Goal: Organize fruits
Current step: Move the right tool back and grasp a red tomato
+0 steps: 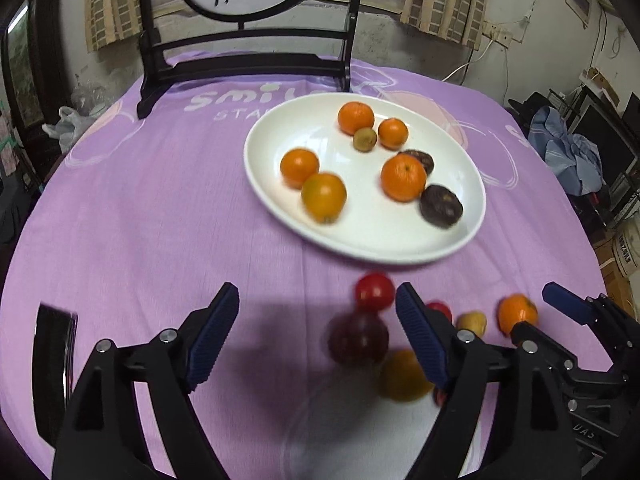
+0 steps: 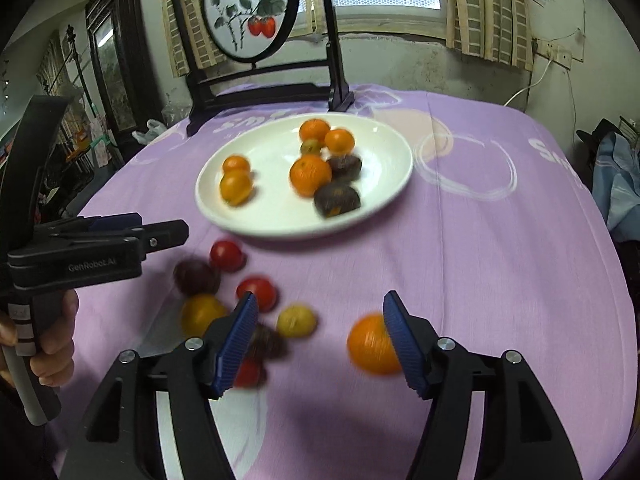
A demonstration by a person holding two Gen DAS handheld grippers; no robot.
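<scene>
Okay, left wrist view: left claw point(image 1: 318, 332) is open, nothing gripped, hovering over the loose fruit at the near edge of the surface point(image 1: 160, 208). White plate point(image 1: 360, 240) sits toward the far side, holding five oranges, two dark fruits and one small green one. Red tomato point(image 1: 374, 291) and a dark fruit point(image 1: 358, 338) lie between the pads, untouched. Blur is heavy, so the loose count is approximate.

Right wrist view: right claw point(image 2: 320, 344) is open too, empty, with an orange point(image 2: 372, 344) just inside its right pad. Loose pieces near the surface's near edge: about three red, two dark, two yellow, one orange.

Step looks like reaching for the next pieces. Next move calls for centring each claw on one fruit, closing, then carrying to the plate.
</scene>
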